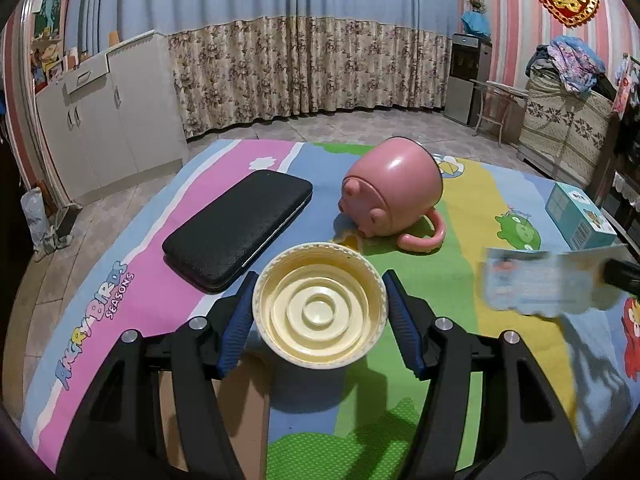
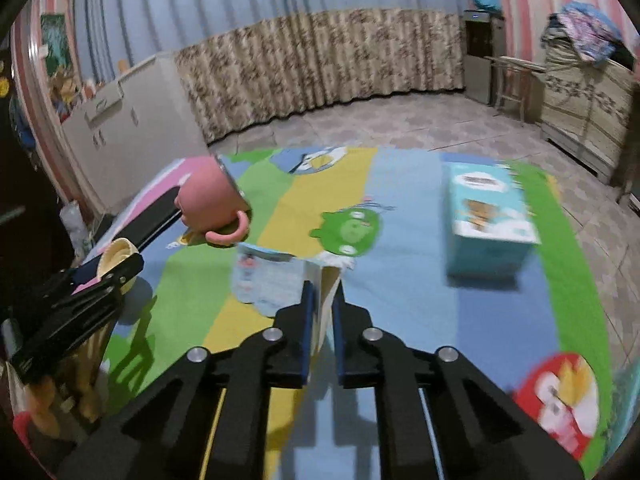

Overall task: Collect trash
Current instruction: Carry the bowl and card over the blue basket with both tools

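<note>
Holding a cream plastic cup mouth-up, the left hand-held gripper has its blue pads against the rim on both sides; the cup looks empty apart from a thin yellowish film. Right hand-held gripper is clamped on a torn, flattened paper wrapper, pinching one folded edge between nearly closed jaws. In the left view the same wrapper appears blurred at right, clear of the surface.

Judgement on the step: the wrapper goes into the cup, so the cup serves as the bin. To do this well, keep the cup level and steady, bring the wrapper over the mouth from the right, lower its free end inside before letting go, and release only once most of the paper is below the rim. The sheet looks wider than the cup mouth, so it may need pushing down or it will spring out.

Surroundings: everything lies on a cartoon-print play mat over a tiled floor. A pink pig mug lies tipped on its side just beyond the cup, with a small yellow spill at its rim. A black case lies to the left, a light blue carton well apart to the right. The mug's handle sits nearest the transfer path; the spill could wet the paper if it drags low.
</note>
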Action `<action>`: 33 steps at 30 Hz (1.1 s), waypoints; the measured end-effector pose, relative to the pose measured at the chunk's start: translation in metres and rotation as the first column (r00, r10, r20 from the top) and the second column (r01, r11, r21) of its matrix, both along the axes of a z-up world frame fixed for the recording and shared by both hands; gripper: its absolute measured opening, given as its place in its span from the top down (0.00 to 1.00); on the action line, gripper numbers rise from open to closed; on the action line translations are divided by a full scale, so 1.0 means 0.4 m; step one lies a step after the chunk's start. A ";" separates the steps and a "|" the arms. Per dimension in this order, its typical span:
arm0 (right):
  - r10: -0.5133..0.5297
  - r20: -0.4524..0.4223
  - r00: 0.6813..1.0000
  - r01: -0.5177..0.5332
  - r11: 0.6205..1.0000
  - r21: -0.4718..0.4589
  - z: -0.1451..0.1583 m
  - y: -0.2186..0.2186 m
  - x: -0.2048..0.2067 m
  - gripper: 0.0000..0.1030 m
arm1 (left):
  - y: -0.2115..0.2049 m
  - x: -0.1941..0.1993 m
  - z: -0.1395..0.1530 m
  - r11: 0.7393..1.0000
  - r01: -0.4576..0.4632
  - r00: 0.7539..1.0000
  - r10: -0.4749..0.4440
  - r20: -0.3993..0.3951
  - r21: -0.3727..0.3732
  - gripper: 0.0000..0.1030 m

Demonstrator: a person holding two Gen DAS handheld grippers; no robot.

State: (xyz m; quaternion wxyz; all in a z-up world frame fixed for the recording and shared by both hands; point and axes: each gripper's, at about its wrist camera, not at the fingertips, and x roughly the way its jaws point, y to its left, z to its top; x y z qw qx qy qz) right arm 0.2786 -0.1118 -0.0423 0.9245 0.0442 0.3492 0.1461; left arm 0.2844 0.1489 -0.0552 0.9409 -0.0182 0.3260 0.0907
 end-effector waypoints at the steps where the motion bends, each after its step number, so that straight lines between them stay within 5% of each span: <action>1: -0.015 0.006 1.000 0.015 1.000 0.008 0.008 -0.023 -0.020 0.94 | -0.005 -0.001 0.001 1.000 0.007 1.000 -0.007 0.001 0.004 0.41; 10: -0.179 0.093 0.979 0.176 0.984 0.037 0.111 -0.249 -0.209 0.94 | -0.063 -0.035 0.057 0.998 0.069 0.997 -0.069 0.029 -0.006 0.41; 17: -0.368 0.195 0.909 0.370 0.929 0.028 0.211 -0.447 -0.356 0.94 | -0.192 -0.092 0.132 0.985 0.168 0.984 -0.166 0.072 -0.034 0.41; 26: -0.561 0.217 0.799 0.580 0.814 -0.031 0.202 -0.642 -0.436 0.94 | -0.406 -0.139 0.191 0.955 0.293 0.951 -0.285 0.117 -0.053 0.41; 33: -0.617 0.197 0.762 0.629 0.778 0.002 0.170 -0.736 -0.467 0.94 | -0.583 -0.170 0.190 0.918 0.394 0.914 -0.386 0.122 -0.048 0.41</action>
